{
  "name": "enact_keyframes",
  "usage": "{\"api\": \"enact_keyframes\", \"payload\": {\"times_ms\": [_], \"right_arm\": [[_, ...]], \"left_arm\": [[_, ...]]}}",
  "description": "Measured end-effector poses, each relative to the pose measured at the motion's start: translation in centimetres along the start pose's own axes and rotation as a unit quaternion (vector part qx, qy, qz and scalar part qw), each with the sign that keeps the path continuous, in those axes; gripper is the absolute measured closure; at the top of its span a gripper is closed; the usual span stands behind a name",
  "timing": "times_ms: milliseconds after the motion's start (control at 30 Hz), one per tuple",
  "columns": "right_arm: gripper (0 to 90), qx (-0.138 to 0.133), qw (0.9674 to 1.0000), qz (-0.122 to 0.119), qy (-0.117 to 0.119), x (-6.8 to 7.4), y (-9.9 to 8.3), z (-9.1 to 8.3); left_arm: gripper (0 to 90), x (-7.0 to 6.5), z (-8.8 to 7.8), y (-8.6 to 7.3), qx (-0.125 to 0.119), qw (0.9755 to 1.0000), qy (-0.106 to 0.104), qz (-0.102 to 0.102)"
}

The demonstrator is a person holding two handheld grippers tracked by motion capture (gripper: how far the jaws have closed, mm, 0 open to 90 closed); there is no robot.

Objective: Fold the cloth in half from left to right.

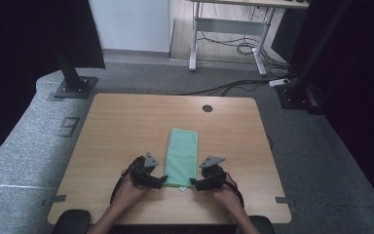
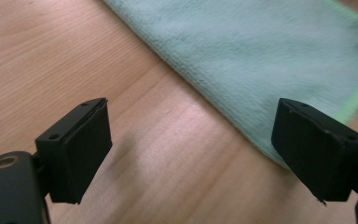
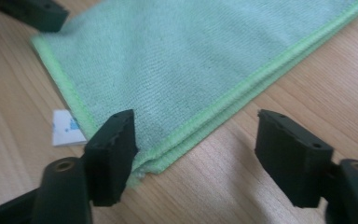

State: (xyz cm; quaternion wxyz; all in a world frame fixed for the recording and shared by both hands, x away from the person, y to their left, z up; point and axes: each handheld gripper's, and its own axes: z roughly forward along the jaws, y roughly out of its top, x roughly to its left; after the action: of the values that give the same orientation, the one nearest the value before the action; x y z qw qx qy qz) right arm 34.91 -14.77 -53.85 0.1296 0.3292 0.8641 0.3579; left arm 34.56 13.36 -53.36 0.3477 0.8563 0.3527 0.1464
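Green microfibre cloth [image 1: 182,156] lies folded into a narrow strip mid-table, and I hold my left gripper [image 1: 157,181] and right gripper [image 1: 198,184], jaws apart and empty, at its near corners, so I judge another fold remains.

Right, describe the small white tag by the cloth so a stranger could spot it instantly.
Start at the wooden table and find the folded green cloth lying lengthwise at its middle. Follow the cloth to its near end, between the two grippers. There a small white label pokes out from under the cloth's edge, the one white scrap against green fabric and wood.
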Motion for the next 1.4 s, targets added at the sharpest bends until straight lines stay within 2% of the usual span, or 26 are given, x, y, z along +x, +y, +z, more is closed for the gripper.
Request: {"api": "enact_keyframes", "payload": {"times_ms": [200,300,367,467,633,800,900,967,1400], "right_arm": [[18.7,-0.015,0.9991,0.017,-0.036,-1.8,-1.0,-2.1],[14.8,-0.008,0.9981,0.030,-0.054,-2.8,-1.9,-2.8],[13.7,0.001,0.9975,0.038,-0.060,-3.2,-2.6,-3.0],[12.4,0.009,0.9967,0.050,-0.064,-3.6,-3.4,-3.1],[2.7,0.018,0.9954,0.048,-0.081,-4.0,-4.0,-2.6],[0.0,-0.002,0.9953,0.050,-0.083,-4.2,-4.4,-2.3],[0.0,-0.011,0.9954,0.059,-0.074,-4.4,-4.6,-2.1],[0.0,-0.009,0.9954,0.065,-0.069,-4.6,-4.6,-2.1],[0.0,-0.009,0.9955,0.065,-0.069,-4.6,-4.7,-2.1]], "left_arm": [[11.9,1.1,-2.1,-1.6,-0.006,1.0000,-0.002,-0.008],[11.9,1.8,-2.6,-2.5,-0.003,0.9999,0.003,-0.012],[11.7,2.2,-2.7,-3.0,0.002,0.9999,0.011,-0.010],[9.9,2.6,-2.4,-3.3,0.009,0.9998,0.012,-0.013],[4.6,3.1,-1.6,-3.8,0.020,0.9996,0.007,-0.018],[0.6,3.1,-1.4,-3.7,0.025,0.9995,0.005,-0.016],[0.0,3.1,-1.4,-3.7,0.026,0.9995,0.005,-0.015],[0.0,3.1,-1.3,-3.7,0.027,0.9995,0.004,-0.015],[0.0,3.1,-1.3,-3.7,0.027,0.9995,0.005,-0.015]]}}
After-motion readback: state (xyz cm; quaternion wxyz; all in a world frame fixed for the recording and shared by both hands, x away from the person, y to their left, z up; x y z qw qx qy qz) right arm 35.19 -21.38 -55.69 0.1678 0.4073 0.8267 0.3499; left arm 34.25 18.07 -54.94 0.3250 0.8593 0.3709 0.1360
